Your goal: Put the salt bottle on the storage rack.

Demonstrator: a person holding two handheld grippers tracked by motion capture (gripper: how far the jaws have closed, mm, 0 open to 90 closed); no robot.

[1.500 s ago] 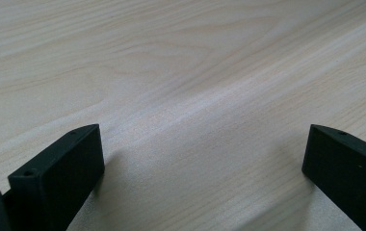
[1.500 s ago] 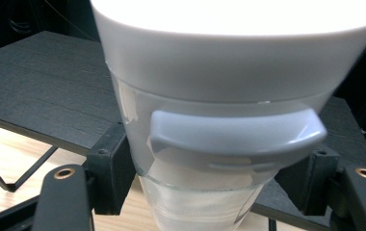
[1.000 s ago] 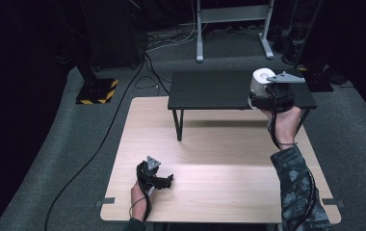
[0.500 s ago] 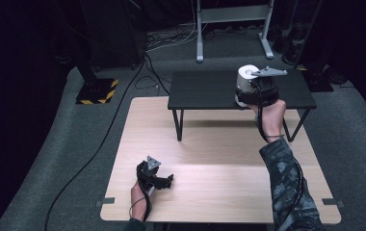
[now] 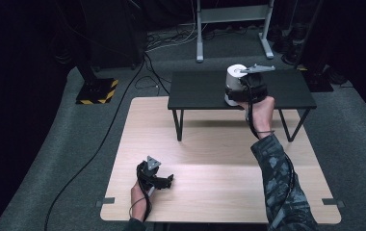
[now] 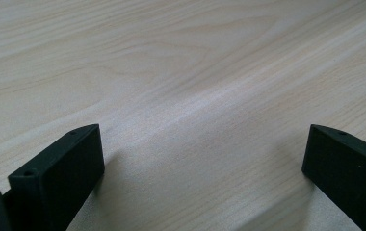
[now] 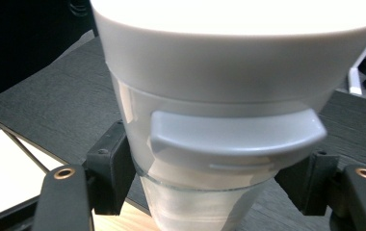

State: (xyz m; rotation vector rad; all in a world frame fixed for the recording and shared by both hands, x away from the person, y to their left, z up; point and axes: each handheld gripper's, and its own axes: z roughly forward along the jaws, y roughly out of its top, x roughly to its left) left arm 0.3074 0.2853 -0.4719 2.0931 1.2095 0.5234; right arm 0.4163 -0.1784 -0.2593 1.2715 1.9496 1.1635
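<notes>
White-lidded container [image 5: 233, 83], clamped by right gripper [image 5: 241, 94], has shifted left over black table [image 5: 195, 91].

Wide room on my table, one raised block at the back

The wooden table [image 5: 219, 168] lies bare between my tongs; the black side table [image 5: 195, 91] spans its far edge, with open passage under it between the legs.

The high view looks forward and down from above the person's side, far enough to take in both tables. The left gripper view sits very close over the wooden table [image 6: 181, 72], facing along it. The right gripper view faces the white container [image 7: 229, 120] from close; behind it, probably the same black table [image 5: 195, 91].
</notes>
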